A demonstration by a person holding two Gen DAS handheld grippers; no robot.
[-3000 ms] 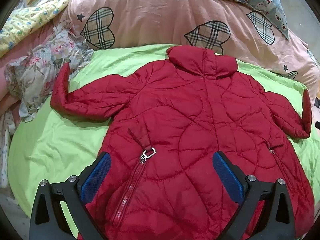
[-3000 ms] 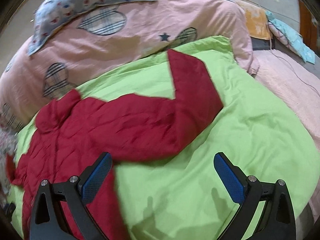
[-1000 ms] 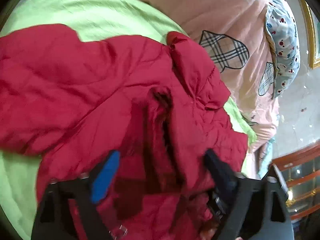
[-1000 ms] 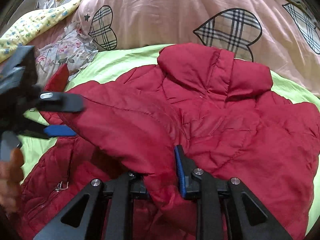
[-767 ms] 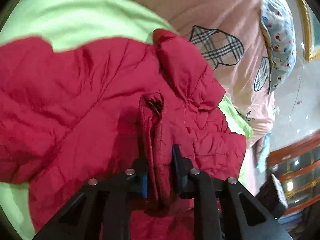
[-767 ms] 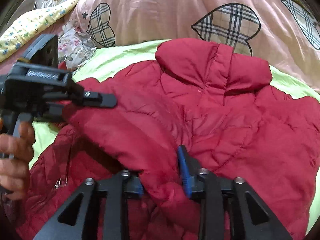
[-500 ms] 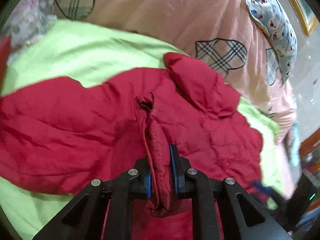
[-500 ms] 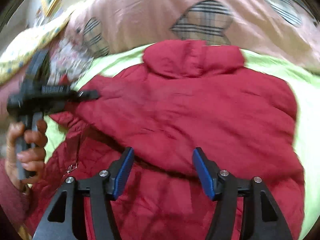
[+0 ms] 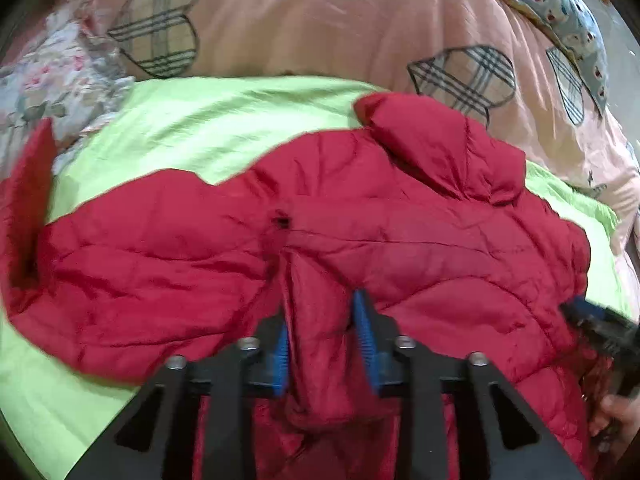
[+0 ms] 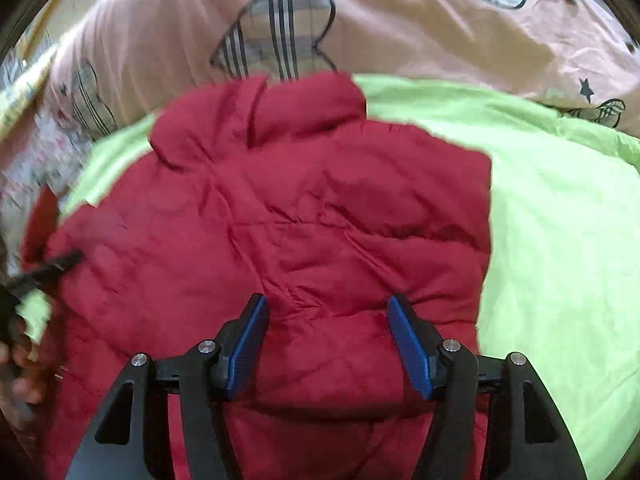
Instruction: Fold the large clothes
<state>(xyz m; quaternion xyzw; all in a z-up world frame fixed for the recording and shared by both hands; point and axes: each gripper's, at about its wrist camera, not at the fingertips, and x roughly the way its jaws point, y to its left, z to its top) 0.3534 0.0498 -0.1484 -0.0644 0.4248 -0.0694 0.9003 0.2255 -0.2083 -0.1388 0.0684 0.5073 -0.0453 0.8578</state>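
1. Red quilted jacket [image 9: 420, 264] lies spread on a lime-green sheet [image 9: 224, 120] on the bed; puffy stitched panels, collar [image 10: 260, 116] at the far end by the bedding.
2. No brand, label or writing legible on the jacket or bedding; both views are motion-blurred.
3. One sleeve [image 9: 316, 340] is folded in across the body. In the left wrist view its cuff end sits between the blue pads of the left gripper [image 9: 320, 340].
4. Left fingers [image 9: 362, 336]: narrow gap, just been opening. The sleeve fabric fills the gap; whether the pads still press on it cannot be told.
5. Right gripper [image 10: 328, 344]: fingers [image 10: 408, 344] moderately wide, hanging over the jacket's folded-over side with fabric showing between them, nothing clamped.
6. In the right wrist view the folded side gives a straight edge against bare green sheet.
7. Behind the jacket: pink duvet [image 9: 320, 20] with plaid heart patches and small stars; blue patterned pillow [image 9: 560, 4] on top of it; floral cloth [image 9: 44, 80] at the far left.
8. No containers seen.
9. A hand [image 10: 20, 368] shows at the left edge of the right wrist view, blurred.
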